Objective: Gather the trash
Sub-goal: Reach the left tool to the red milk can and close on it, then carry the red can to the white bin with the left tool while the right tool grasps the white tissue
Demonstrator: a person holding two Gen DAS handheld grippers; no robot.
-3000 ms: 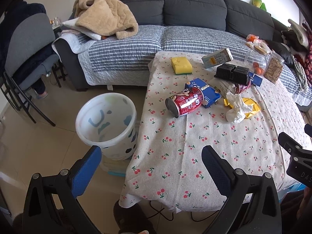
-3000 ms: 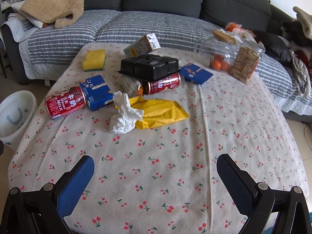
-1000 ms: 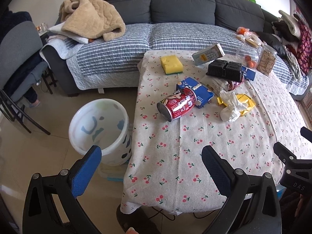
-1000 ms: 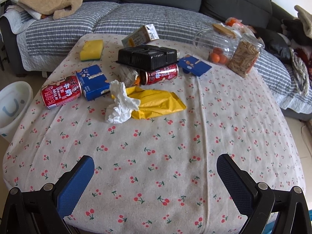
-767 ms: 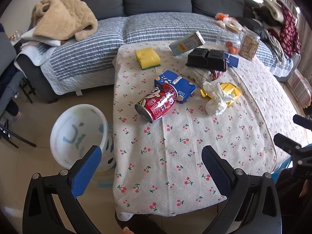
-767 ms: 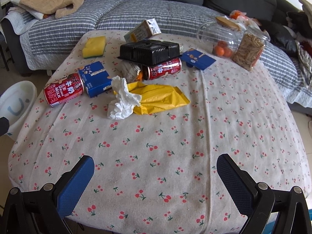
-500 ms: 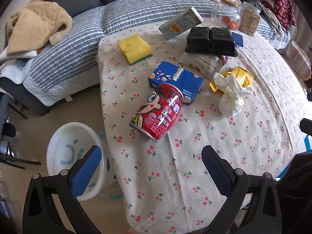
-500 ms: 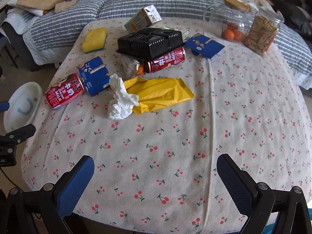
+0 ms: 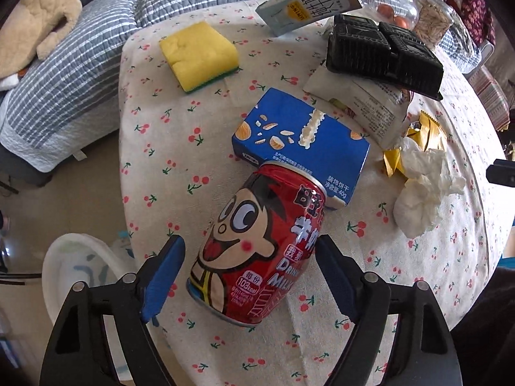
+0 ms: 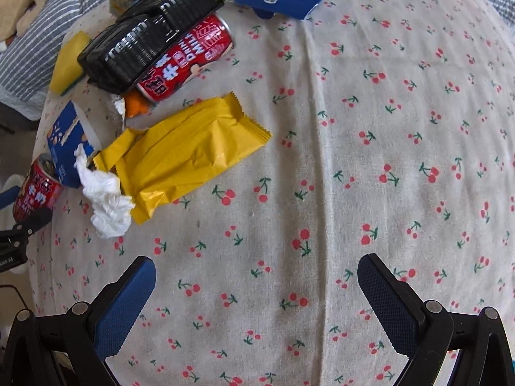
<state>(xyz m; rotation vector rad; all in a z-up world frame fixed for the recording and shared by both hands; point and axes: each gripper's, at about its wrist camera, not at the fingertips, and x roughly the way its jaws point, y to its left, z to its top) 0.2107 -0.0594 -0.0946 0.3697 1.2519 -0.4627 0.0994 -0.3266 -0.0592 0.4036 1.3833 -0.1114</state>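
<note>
You are holding the left hand-held gripper (image 9: 248,265) open astride the red milk can (image 9: 257,244) lying near the worktop's (image 10: 354,148) left edge, the right hand-held gripper (image 10: 256,286) is hanging open and empty, and all trash is awaiting collection.

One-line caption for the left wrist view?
Open left gripper straddles a red milk can lying against a blue box on the cherry-print table.
</note>
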